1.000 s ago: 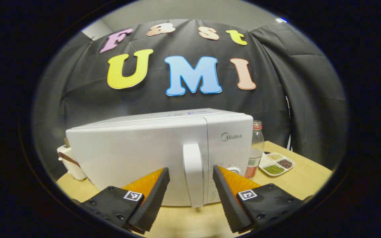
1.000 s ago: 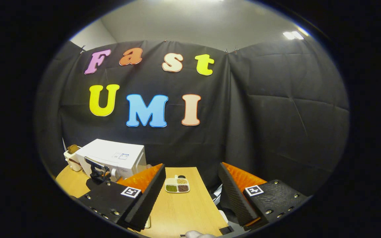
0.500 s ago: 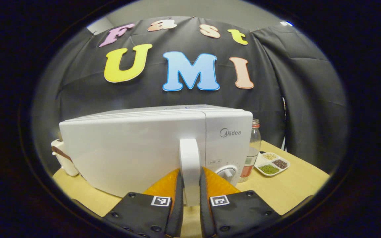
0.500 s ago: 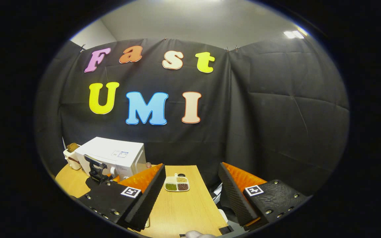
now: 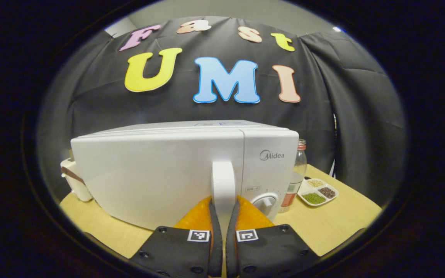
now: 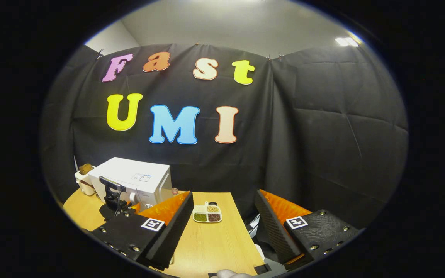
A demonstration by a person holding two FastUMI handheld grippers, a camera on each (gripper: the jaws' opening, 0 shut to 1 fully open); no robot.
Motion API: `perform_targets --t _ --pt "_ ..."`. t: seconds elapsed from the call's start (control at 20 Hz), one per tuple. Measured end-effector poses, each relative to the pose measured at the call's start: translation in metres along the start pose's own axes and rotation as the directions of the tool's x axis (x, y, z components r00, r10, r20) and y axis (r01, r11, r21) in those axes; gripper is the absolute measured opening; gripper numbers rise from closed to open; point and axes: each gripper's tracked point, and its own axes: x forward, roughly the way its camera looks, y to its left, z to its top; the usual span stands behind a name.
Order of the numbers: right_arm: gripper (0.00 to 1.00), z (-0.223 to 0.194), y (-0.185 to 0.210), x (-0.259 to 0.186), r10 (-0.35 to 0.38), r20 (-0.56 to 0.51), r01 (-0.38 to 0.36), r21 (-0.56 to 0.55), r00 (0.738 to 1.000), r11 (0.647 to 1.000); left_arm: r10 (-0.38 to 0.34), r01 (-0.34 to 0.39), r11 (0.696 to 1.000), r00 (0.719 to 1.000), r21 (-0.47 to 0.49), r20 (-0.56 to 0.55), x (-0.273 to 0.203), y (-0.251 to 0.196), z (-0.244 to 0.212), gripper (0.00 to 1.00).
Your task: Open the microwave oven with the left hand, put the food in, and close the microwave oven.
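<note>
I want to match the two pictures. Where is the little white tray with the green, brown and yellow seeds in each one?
Left gripper view: the small white divided tray of seeds sits at the right, on the wooden table, past the clear glass bottle.
Right gripper view: the tray lies low in the middle, between this gripper's fingers.
Shared landmark: the white microwave oven, left of the tray in both.

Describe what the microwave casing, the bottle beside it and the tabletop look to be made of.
White box-shaped microwave: smooth painted metal or plastic, soft sheen. Clear bottle with red cap: glass or clear plastic, see-through. Light tan table: wood or wood-look laminate, faint grain lines.
</note>
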Motion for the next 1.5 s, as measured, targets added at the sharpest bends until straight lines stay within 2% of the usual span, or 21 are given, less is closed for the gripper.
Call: perform_targets --t 0.1,0.15,0.35,0.45,0.5,0.55,0.6,0.7,0.8,0.9,1.05,1.2,1.3,1.35,1.4,1.5 --pt "0.98 0.001 0.003 0.002 0.018 0.003 -0.018 -0.006 1.0 1.0 -0.001 0.001 1.0 1.0 0.003 -0.012 -0.002 0.0 -0.002 0.11" --pt "0.98 0.002 0.004 0.003 0.022 0.007 -0.022 -0.017 1.0 1.0 0.005 -0.005 1.0 0.999 -0.008 -0.054 -0.013 0.0 -0.013 0.11" --pt "0.98 0.005 0.016 0.005 0.077 0.008 -0.077 -0.017 0.997 0.997 0.011 -0.012 0.999 1.0 0.048 0.025 -0.066 0.009 -0.011 0.11" --pt "0.98 0.006 0.023 0.003 0.126 0.008 -0.126 -0.01 0.992 0.992 0.012 -0.012 0.999 1.0 0.045 -0.006 -0.07 0.012 -0.018 0.14" --pt "0.98 0.008 0.025 0.002 0.139 0.013 -0.139 -0.011 0.99 0.99 0.047 -0.046 0.998 0.999 0.043 -0.009 -0.071 0.018 -0.017 0.26" --pt "0.98 0.009 0.023 0.002 0.141 0.017 -0.14 -0.015 0.99 0.99 0.114 -0.113 0.992 0.993 0.049 -0.011 -0.071 0.035 -0.015 0.3" --pt "0.98 0.006 0.023 0.003 0.147 0.015 -0.147 -0.015 0.989 0.989 0.121 -0.121 0.992 0.993 0.032 -0.01 -0.073 0.046 -0.013 0.53" --pt "0.98 0.003 0.027 0.003 0.165 0.006 -0.165 -0.012 0.986 0.986 0.106 -0.107 0.994 0.994 -0.027 -0.037 -0.07 0.041 -0.016 1.0" --pt "0.98 0.001 0.027 0.004 0.172 0.003 -0.172 -0.007 0.985 0.985 0.103 -0.103 0.995 0.994 0.002 -0.031 -0.074 0.04 -0.015 1.0" --pt "0.98 -0.001 0.034 0.003 0.19 -0.002 -0.19 0.007 0.982 0.982 0.106 -0.105 0.994 0.994 0.031 -0.025 -0.082 0.042 -0.014 0.96" --pt "0.98 -0.002 0.043 0.003 0.214 -0.001 -0.214 0.009 0.977 0.977 0.089 -0.088 0.995 0.996 0.04 -0.007 -0.1 0.048 -0.013 1.0" --pt "0.98 -0.002 0.061 0.001 0.257 0.0 -0.257 0.016 0.966 0.966 0.083 -0.083 0.995 0.997 0.055 -0.005 -0.124 0.056 -0.017 0.98" --pt "0.98 -0.003 0.073 -0.003 0.288 0.001 -0.288 0.017 0.958 0.957 0.089 -0.088 0.994 0.996 0.067 -0.01 -0.142 0.064 -0.021 1.0" --pt "0.98 -0.004 0.08 -0.005 0.304 0.001 -0.304 0.013 0.953 0.953 0.095 -0.094 0.993 0.995 0.067 -0.011 -0.151 0.069 -0.023 0.95" --pt "0.98 -0.006 0.086 -0.008 0.317 -0.003 -0.317 0.004 0.949 0.949 0.102 -0.101 0.993 0.995 0.064 -0.013 -0.16 0.074 -0.022 1.0" --pt "0.98 -0.008 0.101 -0.015 0.35 -0.007 -0.35 -0.008 0.937 0.937 0.121 -0.119 0.991 0.993 0.059 -0.019 -0.18 0.085 -0.025 0.98"
